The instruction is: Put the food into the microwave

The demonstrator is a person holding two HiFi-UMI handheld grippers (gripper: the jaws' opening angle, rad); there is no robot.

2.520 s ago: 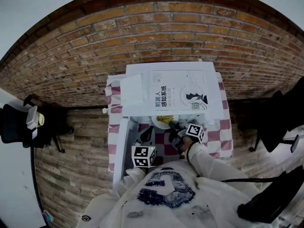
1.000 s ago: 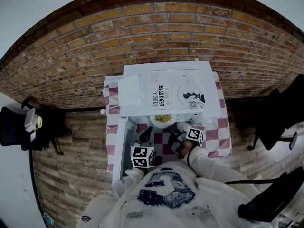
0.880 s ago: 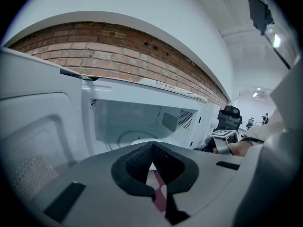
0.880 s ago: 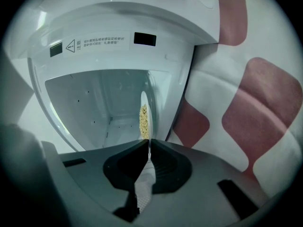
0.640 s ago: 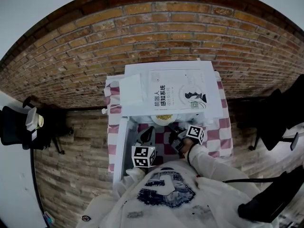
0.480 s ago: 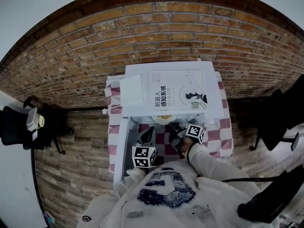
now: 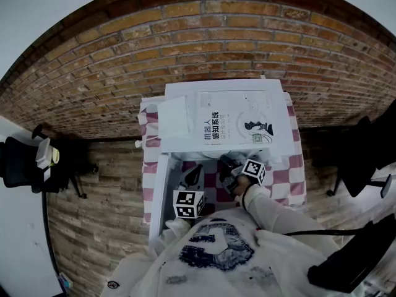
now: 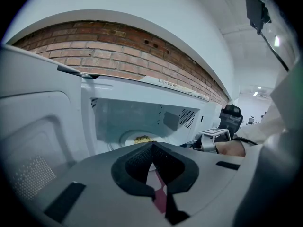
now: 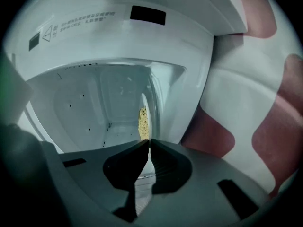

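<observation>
The right gripper pinches narrowly on the rim of the plate, whose food sits inside the microwave. The left gripper, near and left, is closed on nothing. Withdrawing without letting go could drag the plate out.

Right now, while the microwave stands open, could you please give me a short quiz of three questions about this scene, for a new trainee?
1. True or false: the plate is inside the microwave.
2. Which gripper has its jaws closed on the plate's rim? A) left gripper B) right gripper C) neither
3. Fill in the missing word: the microwave door is ____.

Key: 1 true; 2 B; 3 open.
</observation>
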